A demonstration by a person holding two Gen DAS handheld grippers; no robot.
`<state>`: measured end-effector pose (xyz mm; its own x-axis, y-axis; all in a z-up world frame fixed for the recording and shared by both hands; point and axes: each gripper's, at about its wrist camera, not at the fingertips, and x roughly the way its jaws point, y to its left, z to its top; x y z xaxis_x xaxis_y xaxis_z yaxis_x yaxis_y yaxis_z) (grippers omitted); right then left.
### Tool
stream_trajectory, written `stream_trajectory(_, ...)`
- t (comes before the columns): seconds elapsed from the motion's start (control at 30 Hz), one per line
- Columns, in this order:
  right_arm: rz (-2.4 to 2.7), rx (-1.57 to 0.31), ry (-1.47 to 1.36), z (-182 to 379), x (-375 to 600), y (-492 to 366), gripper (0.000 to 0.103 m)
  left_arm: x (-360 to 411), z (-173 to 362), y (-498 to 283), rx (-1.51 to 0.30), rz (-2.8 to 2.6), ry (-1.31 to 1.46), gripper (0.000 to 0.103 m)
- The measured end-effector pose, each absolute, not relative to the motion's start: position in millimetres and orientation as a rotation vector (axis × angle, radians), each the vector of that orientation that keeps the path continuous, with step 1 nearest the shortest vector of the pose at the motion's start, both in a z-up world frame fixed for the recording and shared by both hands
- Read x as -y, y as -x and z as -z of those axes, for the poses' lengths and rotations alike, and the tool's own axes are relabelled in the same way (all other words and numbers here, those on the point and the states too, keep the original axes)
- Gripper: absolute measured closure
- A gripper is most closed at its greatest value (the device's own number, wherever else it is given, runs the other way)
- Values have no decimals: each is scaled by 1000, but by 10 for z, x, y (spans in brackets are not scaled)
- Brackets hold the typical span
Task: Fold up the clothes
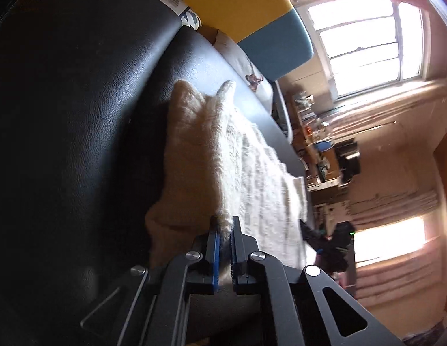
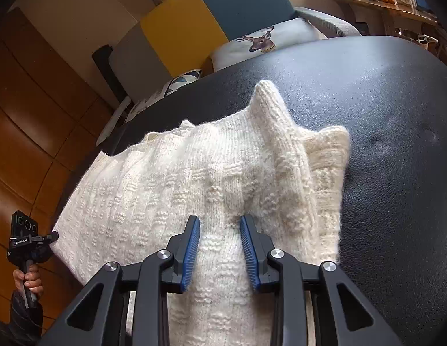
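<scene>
A cream knitted sweater (image 2: 171, 190) lies spread on a black leather surface (image 2: 396, 144). One sleeve is folded over its right side and ends in a raised cuff (image 2: 266, 89). My right gripper (image 2: 220, 222) is open, its blue-padded fingers straddling the knit without pinching it. In the left wrist view my left gripper (image 1: 224, 225) is shut on a raised fold of the sweater (image 1: 211, 150), which stands up as a ridge running away from the fingers. The left gripper (image 2: 25, 230) also shows far left in the right wrist view, held in a hand.
A yellow and teal chair back (image 2: 211, 14) and a deer-print cushion (image 2: 269, 40) stand beyond the leather surface. Wooden floor (image 2: 27, 115) lies to the left. Shelves with clutter (image 1: 315, 132) and bright windows (image 1: 364, 43) fill the room behind.
</scene>
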<state>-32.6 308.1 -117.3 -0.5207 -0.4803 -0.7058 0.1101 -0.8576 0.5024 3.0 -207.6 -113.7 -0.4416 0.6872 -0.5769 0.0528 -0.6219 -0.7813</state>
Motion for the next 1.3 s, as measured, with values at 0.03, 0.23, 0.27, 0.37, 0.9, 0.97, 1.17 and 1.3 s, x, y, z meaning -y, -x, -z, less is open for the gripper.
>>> stream_trajectory(0.03, 2400, 596, -1292, 1189, -3096, 330, 73, 2086, 1156, -70, 1038, -2117, 1383, 97)
stream_trajectory(0.23, 2391, 653, -1270, 1234, -3139, 362, 73, 2088, 1494, -114, 1076, -2108, 1500, 93)
stream_trajectory(0.27, 2391, 652, -1270, 1236, -3138, 365, 73, 2112, 1438, -112, 1068, -2149, 1493, 90)
stream_trajectory(0.37, 2385, 666, -1269, 1247, -3141, 373, 73, 2081, 1040, -83, 855, -2414, 1423, 84)
stream_trajectory(0.9, 2436, 522, -1298, 1157, -3022, 315, 73, 356, 889, 1381, 20, -2229, 1509, 57)
stream_trajectory(0.97, 2455, 446, -1315, 1113, -2959, 321, 73, 341, 962, 1472, 1, -2206, 1546, 58)
stream_trajectory(1.17, 2510, 221, -1341, 1030, -2760, 307, 70, 354, 959, 1450, -27, -2200, 1526, 97)
stream_trajectory(1.3, 2532, 146, -1341, 1016, -2700, 265, 70, 450, 739, 1350, 62, -2355, 1366, 99)
